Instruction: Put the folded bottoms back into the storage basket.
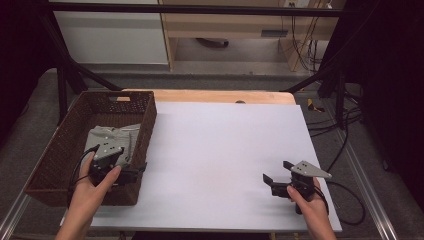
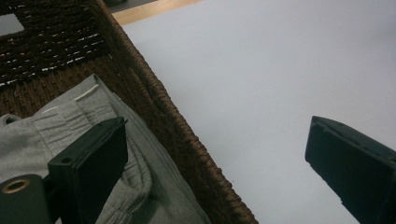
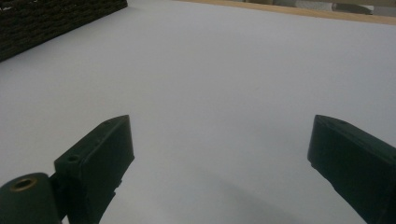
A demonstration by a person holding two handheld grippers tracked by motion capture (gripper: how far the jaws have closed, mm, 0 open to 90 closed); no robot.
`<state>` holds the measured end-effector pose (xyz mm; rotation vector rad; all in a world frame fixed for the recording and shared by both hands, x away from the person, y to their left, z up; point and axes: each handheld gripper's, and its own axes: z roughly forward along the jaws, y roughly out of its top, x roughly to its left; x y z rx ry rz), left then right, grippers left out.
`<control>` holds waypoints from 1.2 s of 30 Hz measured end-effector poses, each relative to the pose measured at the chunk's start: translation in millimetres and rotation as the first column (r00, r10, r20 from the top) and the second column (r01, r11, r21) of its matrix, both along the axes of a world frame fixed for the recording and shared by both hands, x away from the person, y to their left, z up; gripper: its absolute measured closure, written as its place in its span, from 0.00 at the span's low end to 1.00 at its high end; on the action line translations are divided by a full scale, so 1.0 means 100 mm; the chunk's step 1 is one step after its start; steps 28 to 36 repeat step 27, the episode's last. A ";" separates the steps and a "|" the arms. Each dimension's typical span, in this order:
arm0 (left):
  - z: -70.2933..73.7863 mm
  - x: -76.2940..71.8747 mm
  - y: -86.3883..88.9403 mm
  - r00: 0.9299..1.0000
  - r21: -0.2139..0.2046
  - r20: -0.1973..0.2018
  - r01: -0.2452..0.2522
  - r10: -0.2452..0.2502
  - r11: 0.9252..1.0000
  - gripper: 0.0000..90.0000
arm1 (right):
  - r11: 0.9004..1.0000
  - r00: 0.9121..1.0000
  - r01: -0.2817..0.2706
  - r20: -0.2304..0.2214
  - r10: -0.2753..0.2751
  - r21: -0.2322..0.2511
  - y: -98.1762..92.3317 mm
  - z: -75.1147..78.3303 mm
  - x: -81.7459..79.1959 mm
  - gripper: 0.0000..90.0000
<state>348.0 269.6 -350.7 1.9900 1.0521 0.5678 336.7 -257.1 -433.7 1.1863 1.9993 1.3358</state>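
Under the wide-spread left gripper [image 2: 215, 154], soft, light grey garment [image 2: 56, 135] in basket [image 2: 187, 135]; best pinched at a thick fold. Right gripper [image 3: 219, 154] likewise agape, empty.

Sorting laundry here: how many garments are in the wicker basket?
1: a grey garment lies in the basket, under the left hand-held gripper. More could be hidden beneath it.

Woven basket [image 1: 65, 150]: one. Grey garment [image 1: 114, 137], folded inside it: one. Hand-held claws: two, left claw [image 1: 131, 173] and right claw [image 1: 276, 172]. Table [image 1: 220, 145]: one.
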 end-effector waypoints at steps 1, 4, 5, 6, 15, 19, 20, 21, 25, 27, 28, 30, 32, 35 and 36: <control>0.00 0.00 0.00 1.000 0.000 0.000 0.003 -0.003 1.000 0.07 | 1.000 1.000 0.001 0.002 -0.001 0.003 0.01 0.00 0.00 0.08; 0.01 0.00 0.01 1.000 -0.008 0.004 0.004 -0.004 1.000 0.07 | 1.000 1.000 -0.007 0.003 0.007 0.001 0.02 0.00 0.00 0.08; 0.01 0.00 0.01 1.000 -0.010 0.004 0.004 -0.004 1.000 0.07 | 1.000 1.000 -0.014 0.003 0.014 -0.002 0.03 0.00 0.00 0.08; 0.01 0.00 0.01 1.000 -0.011 0.004 0.006 -0.006 1.000 0.07 | 1.000 1.000 -0.018 0.003 0.018 -0.001 0.04 -0.01 0.00 0.08; 0.00 0.00 -0.01 1.000 -0.003 0.007 0.011 -0.011 1.000 0.07 | 0.998 0.998 -0.063 -0.013 0.063 -0.012 0.19 -0.06 0.01 0.08; 0.00 -0.01 0.00 1.000 -0.010 0.009 0.013 -0.013 1.000 0.07 | 0.996 0.996 -0.086 -0.023 0.086 -0.006 0.26 -0.08 0.02 0.08; 0.01 -0.01 0.00 1.000 -0.011 0.010 0.015 -0.015 1.000 0.07 | 0.996 0.996 -0.089 -0.029 0.089 -0.004 0.27 -0.08 0.02 0.08; 0.01 -0.01 0.00 1.000 -0.011 0.012 0.016 -0.016 1.000 0.07 | 0.995 0.995 -0.095 -0.028 0.095 -0.004 0.28 -0.09 0.03 0.08; 0.02 -0.02 -0.02 1.000 -0.015 0.026 0.015 -0.014 1.000 0.08 | 0.993 0.993 -0.115 -0.033 0.115 0.005 0.32 -0.10 0.04 0.08; 0.05 -0.03 -0.04 0.999 -0.022 0.035 0.020 -0.019 1.000 0.08 | 0.993 0.992 -0.117 -0.038 0.117 0.011 0.34 -0.10 0.06 0.08; 0.05 -0.03 -0.04 0.999 -0.022 0.035 0.020 -0.019 1.000 0.08 | 0.993 0.992 -0.117 -0.038 0.117 0.011 0.34 -0.10 0.06 0.08; 0.05 -0.03 -0.04 0.999 -0.022 0.035 0.020 -0.019 1.000 0.08 | 0.993 0.992 -0.117 -0.038 0.117 0.011 0.34 -0.10 0.06 0.08; 0.05 -0.03 -0.04 0.999 -0.022 0.035 0.020 -0.019 1.000 0.08 | 0.993 0.992 -0.117 -0.038 0.117 0.011 0.34 -0.10 0.06 0.08; 0.05 -0.03 -0.04 0.999 -0.022 0.035 0.020 -0.019 1.000 0.08 | 0.993 0.992 -0.117 -0.038 0.117 0.011 0.34 -0.10 0.06 0.08; 0.05 -0.03 -0.04 0.999 -0.022 0.035 0.020 -0.019 1.000 0.08 | 0.993 0.992 -0.117 -0.038 0.117 0.011 0.34 -0.10 0.06 0.08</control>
